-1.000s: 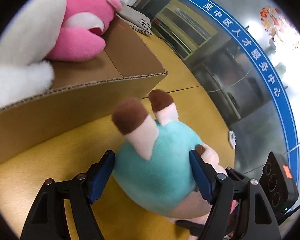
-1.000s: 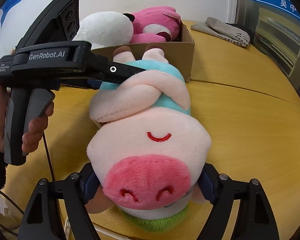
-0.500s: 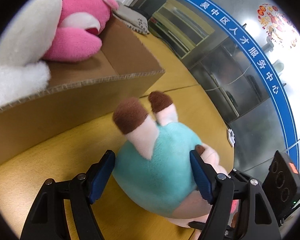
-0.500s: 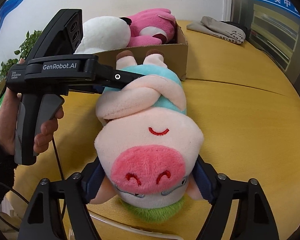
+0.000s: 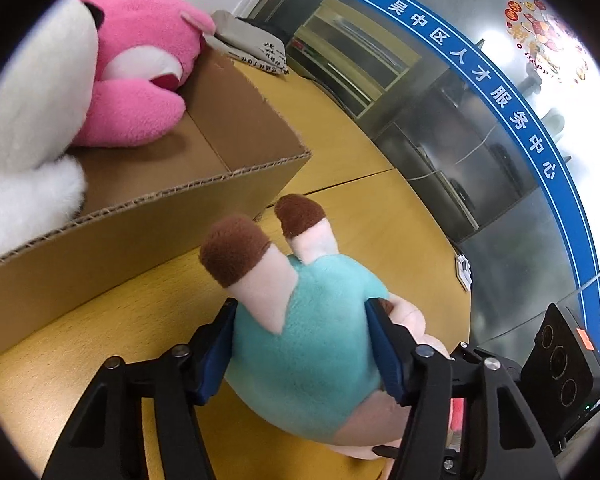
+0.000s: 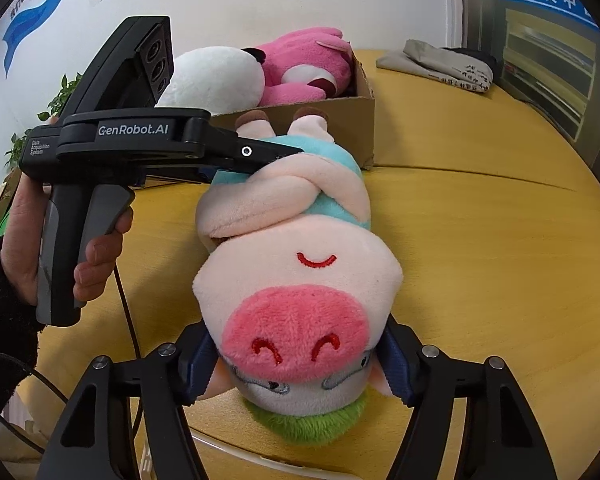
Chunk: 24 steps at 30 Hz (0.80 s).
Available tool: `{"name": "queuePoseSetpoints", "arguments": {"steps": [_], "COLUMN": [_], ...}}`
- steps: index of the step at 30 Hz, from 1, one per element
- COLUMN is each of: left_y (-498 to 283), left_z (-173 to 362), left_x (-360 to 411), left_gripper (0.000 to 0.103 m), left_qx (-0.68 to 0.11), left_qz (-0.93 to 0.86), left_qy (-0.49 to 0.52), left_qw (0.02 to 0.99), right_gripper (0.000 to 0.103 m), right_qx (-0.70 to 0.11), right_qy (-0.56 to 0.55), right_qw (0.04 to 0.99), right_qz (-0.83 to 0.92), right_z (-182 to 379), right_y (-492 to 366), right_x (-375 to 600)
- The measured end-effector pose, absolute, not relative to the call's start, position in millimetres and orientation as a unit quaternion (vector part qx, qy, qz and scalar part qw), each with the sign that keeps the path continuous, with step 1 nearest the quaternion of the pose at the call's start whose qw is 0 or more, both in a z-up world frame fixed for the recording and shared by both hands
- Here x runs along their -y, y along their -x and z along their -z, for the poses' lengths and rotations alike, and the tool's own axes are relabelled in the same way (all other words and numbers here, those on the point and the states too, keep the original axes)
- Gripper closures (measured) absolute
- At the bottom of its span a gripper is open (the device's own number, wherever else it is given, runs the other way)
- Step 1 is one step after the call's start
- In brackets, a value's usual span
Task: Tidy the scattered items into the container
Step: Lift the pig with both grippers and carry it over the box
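Teal plush fills the space between the left gripper's [image 5: 302,350] blue pads, which press into both sides of the pig toy's [image 6: 296,280] body, so its jaws are clamped on the toy. The right gripper [image 6: 296,364] squeezes the toy's head in the same way, its pads half buried behind the cheeks and ears. The pig lies face up between the two tools over the yellow table [image 6: 480,260]; whether its back touches the wood cannot be told, since its own bulk hides the underside. Its brown-tipped feet [image 5: 236,248] point at the cardboard box [image 5: 148,236], just short of the near wall. Inside the box sit a pink plush [image 5: 140,68] and a white plush [image 5: 32,120], the latter cut off by the lens edge in the left wrist view. A grey folded cloth [image 6: 448,66] lies on the table beyond the box. The left hand [image 6: 32,248] grips its tool's handle, and its wrist is partly lost at the frame edge.
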State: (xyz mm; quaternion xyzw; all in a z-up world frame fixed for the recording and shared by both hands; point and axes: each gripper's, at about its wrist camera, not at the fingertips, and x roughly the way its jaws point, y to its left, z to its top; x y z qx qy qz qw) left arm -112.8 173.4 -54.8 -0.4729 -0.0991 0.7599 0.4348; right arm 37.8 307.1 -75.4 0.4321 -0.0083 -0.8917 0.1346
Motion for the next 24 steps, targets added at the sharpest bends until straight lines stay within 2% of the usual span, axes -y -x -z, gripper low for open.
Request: {"name": "queuePoseSetpoints", "arguments": {"steps": [7,12,15,17,24], "left_y": [123.9,169.6,216.5,247.2,295.9], "left_z": [-40.6,-115.6,-122.8,-124.4,-46.0], "left_x": [-166.2,-164.4,-165.9,-167.6,-187.1], "left_gripper": [0.044,0.044,0.044,0.044,0.044], "left_qx": [0.048,-0.013,-0.032,-0.044,-0.069], "left_qz": [-0.813,-0.847,-0.855,-0.858,-0.821], "left_qy": [0.377,0.307,0.303,0.304,0.385], "left_qw": [0.44,0.434,0.421,0.412,0.416], "right_gripper": [0.032,0.032,0.032,0.032,0.032], "right_qx": [-0.009,-0.019,-0.017,-0.015,-0.048], "right_qy": [-0.331,-0.253,-0.219,-0.217,-0.276], "right_qw": [0.145,0.151,0.153,0.15,0.112], "right_qz": [0.932,0.955,0.964,0.965,0.953], "right_z": [26.0,-23.1,-42.2,-34.3,36.3], "right_y": [-31.7,26.1,73.9,109.3,164.4], "right_x": [-296.9,-288.1,-283.7,-281.6,-274.2]}}
